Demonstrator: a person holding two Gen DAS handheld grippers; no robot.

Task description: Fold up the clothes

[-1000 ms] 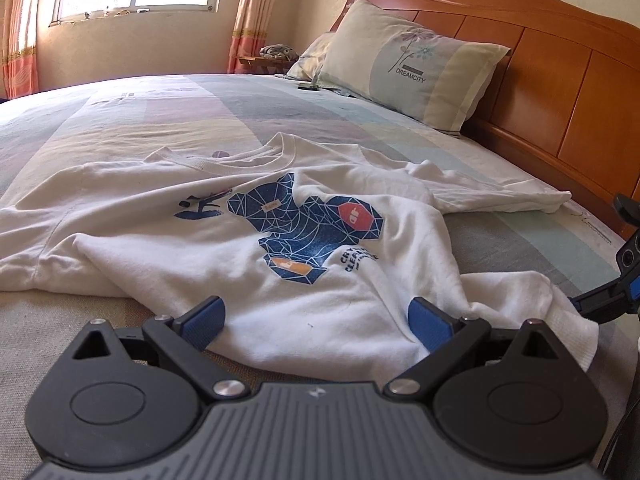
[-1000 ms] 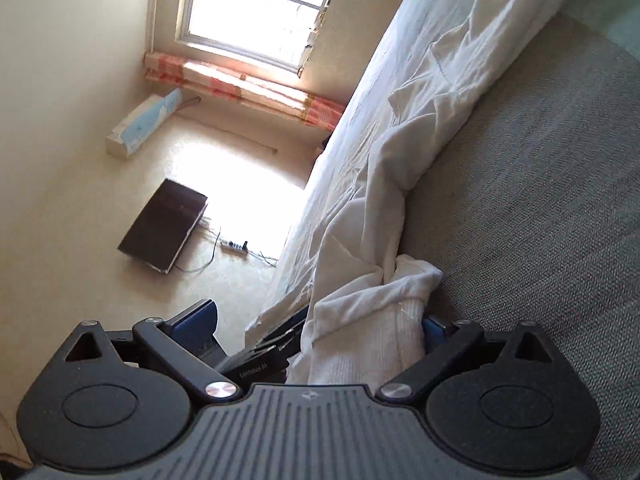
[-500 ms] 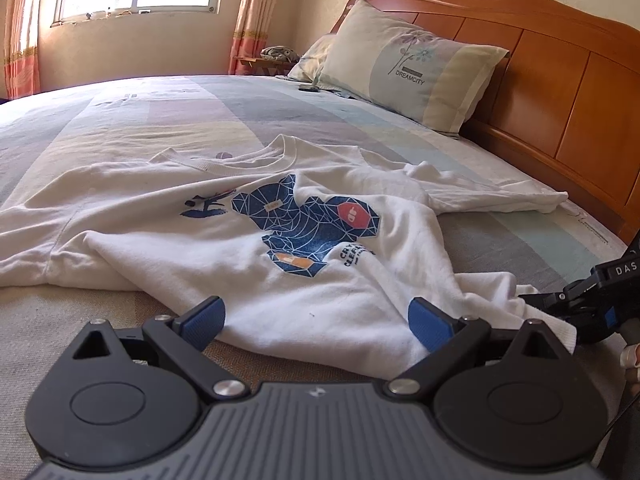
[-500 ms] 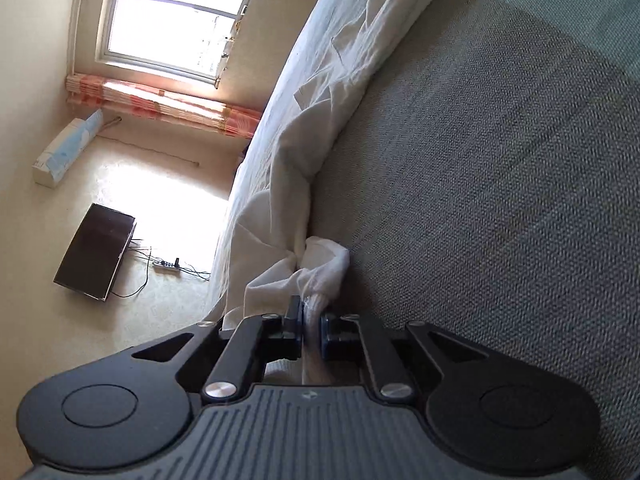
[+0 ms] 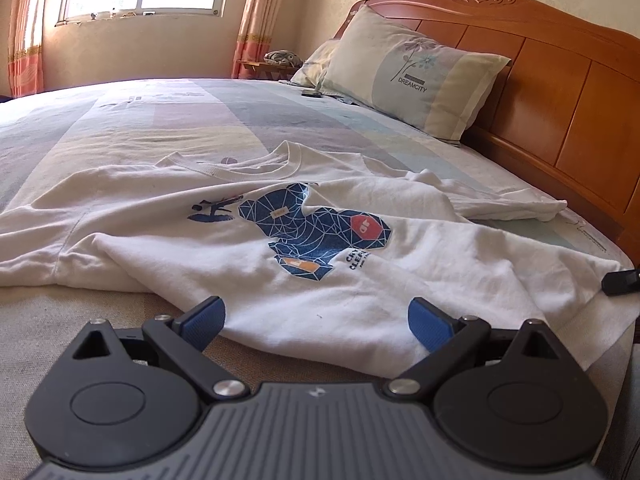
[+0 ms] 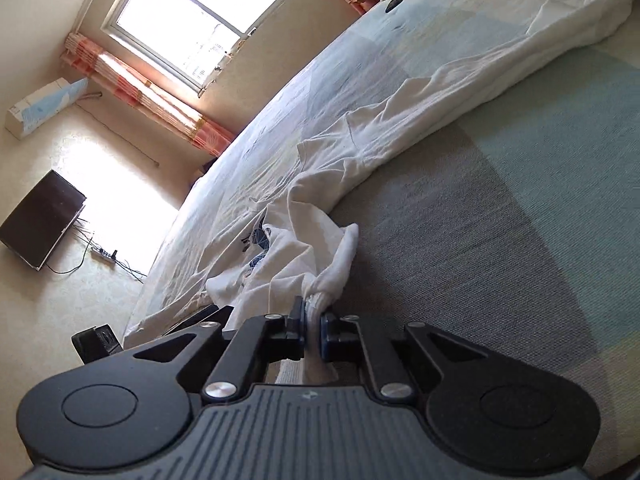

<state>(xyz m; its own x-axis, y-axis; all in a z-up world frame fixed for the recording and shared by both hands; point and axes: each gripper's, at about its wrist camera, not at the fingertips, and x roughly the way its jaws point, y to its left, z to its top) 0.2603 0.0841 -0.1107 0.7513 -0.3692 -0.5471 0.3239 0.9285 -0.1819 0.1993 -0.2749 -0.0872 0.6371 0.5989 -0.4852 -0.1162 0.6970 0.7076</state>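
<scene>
Sweatshirt [image 5: 280, 248], white with a blue geometric print on the chest, lies spread and rumpled across the bed [image 5: 168, 120], its neckline toward the far side and its hem toward the near edge. One sleeve trails off to the right toward the headboard [image 5: 560, 92]; the other side sags away to the left. A pillow [image 5: 416, 72] leans against the headboard, well apart from the garment.

Left tongs [image 5: 316, 318] hover just at the near hem, jaws spread wide, with the blue pads on either side of the hem's middle stretch. The cloth lies between and beyond the pads; whether either pad touches it cannot be told. Nothing is held there.

Right tongs [image 6: 313, 326] are clenched on a bunched corner of the sweatshirt [image 6: 332, 260], the ribbed hem pinched tight between the two pads. From that pinch the fabric rises in a twisted fold and runs away along the bed [image 6: 500, 240], with a bit of the blue print showing in the creases. In the left view, a black tip of the right tongs shows at the far right edge, sitting on the hem's right corner.

Beyond the bed are a window [image 6: 200, 24] with a striped curtain [image 6: 148, 92], and a dark flat panel [image 6: 40, 220] with cables beside it.
</scene>
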